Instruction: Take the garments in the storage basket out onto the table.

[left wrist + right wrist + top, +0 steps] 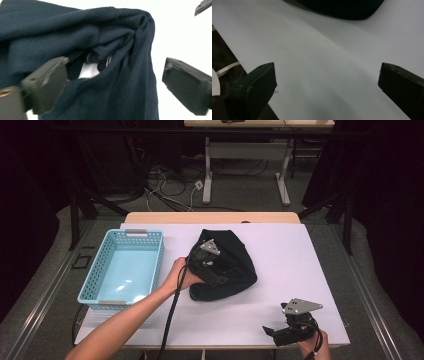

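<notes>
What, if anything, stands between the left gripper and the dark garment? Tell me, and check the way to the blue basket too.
Nothing visible. The left gripper hangs right over the dark garment, jaws wide apart with cloth between them, not pinched. Between the garment and the blue basket lies bare white table, crossed by the person's left hand itself.

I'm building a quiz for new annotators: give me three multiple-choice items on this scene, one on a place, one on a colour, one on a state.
1. Where does the dark navy knitted garment lie?
A. inside the basket
B. on the white table top, right of the basket
C. on the floor

2. What colour is the perforated plastic basket?
A. light blue
B. red
C. yellow

3. How do the jaws of the left gripper stand?
A. clamped on the basket rim
B. shut on nothing
C. open, with the garment between them

Key: 1 B, the high view shows it beside the basket; 2 A, its walls are light blue; 3 C, the left gripper view shows the jaws wide apart.
</notes>
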Motion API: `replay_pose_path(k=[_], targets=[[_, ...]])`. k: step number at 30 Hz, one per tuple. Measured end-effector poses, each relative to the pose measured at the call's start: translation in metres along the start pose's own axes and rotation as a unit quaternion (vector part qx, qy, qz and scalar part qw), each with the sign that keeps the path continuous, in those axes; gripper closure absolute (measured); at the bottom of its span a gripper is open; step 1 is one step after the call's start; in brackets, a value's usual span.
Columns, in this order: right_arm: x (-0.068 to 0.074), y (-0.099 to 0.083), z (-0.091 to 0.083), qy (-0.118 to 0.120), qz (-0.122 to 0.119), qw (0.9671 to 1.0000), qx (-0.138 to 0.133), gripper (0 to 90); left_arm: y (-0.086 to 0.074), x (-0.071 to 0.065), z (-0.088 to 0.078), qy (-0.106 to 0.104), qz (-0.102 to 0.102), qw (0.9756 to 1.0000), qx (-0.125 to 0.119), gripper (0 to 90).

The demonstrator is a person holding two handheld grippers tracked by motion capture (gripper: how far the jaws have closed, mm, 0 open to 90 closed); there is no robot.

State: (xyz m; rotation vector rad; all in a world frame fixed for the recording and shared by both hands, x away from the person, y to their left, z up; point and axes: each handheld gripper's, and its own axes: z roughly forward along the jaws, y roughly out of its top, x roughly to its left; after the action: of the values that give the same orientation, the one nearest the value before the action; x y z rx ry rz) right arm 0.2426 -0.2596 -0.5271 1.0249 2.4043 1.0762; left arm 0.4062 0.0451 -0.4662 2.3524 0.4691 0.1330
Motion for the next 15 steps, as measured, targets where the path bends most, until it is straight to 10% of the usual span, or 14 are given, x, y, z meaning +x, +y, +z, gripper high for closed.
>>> replay_pose_path(k=[15], targets=[[0.001,0.001,0.0,0.0,-0.004,1.0,-0.002,1.4,-0.039,-0.013,-0.051,0.07,-0.024,0.9972,-0.014,0.0]])
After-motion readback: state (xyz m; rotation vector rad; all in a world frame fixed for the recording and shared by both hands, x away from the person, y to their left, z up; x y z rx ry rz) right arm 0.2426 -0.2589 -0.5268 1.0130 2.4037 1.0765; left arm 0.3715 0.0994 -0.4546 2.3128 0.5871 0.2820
